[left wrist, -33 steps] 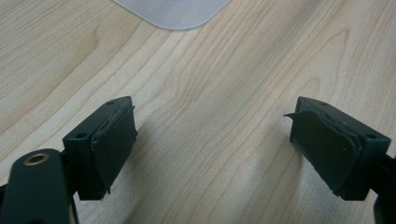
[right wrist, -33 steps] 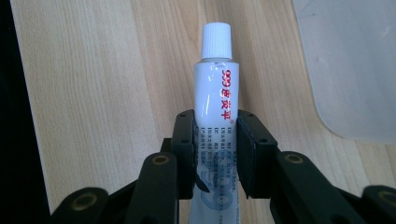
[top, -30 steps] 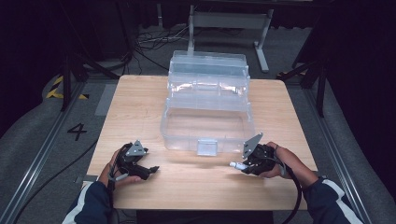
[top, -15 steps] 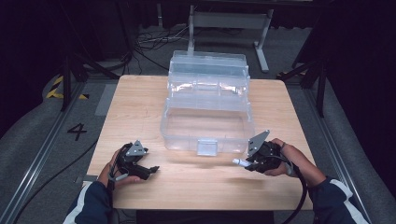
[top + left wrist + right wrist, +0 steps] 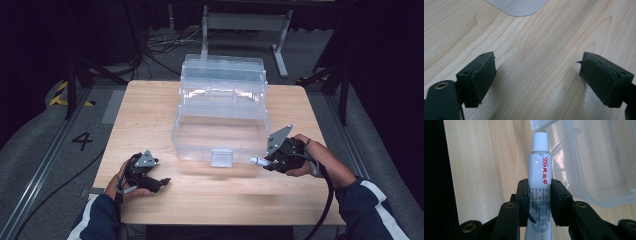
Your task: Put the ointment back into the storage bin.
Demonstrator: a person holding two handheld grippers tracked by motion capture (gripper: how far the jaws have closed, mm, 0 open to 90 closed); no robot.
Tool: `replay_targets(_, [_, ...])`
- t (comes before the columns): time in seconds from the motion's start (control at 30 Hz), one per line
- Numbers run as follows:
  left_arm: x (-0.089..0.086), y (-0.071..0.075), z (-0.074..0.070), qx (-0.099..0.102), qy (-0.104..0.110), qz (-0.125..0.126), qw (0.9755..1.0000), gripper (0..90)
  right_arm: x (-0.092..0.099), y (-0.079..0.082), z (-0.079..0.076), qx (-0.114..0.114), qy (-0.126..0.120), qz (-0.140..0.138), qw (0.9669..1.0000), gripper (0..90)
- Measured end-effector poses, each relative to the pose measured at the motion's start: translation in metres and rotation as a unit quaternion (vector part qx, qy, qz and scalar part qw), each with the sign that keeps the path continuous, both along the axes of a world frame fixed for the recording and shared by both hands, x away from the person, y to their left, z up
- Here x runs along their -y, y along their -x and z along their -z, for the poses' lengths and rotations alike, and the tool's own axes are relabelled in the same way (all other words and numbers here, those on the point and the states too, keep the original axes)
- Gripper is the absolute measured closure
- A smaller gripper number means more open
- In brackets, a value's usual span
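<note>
My right gripper already held the white tube tightly, just beside the front of the clear box. My left gripper rested open and empty on the table. Putting the tube inside the box was not yet done, I judged.

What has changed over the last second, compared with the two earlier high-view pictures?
The right gripper, shut on the white tube, has lifted off the table and edged toward the front right corner of the clear plastic box, cap pointing at it. Nothing was taken or released. The left gripper stays open and resting on the wooden table; the box has not shifted.
</note>
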State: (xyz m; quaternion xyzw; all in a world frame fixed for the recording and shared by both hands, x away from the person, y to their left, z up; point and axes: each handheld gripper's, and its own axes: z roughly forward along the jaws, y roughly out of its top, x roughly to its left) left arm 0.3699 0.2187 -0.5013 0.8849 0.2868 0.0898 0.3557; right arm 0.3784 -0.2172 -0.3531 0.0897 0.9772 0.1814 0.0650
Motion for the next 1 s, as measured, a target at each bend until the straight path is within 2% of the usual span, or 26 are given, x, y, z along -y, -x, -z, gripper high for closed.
replay_targets(0.47, [0.000,0.000,0.000,0.000,0.000,-0.001,1.0000,14.0,-0.013,-0.019,-0.027,0.026,0.007,-0.007,0.9996,70.8])
replay_targets(1.0, [0.000,0.000,0.000,-0.001,0.000,0.000,1.0000,14.0,-0.034,-0.045,-0.036,0.032,0.026,-0.004,0.9991,70.8])
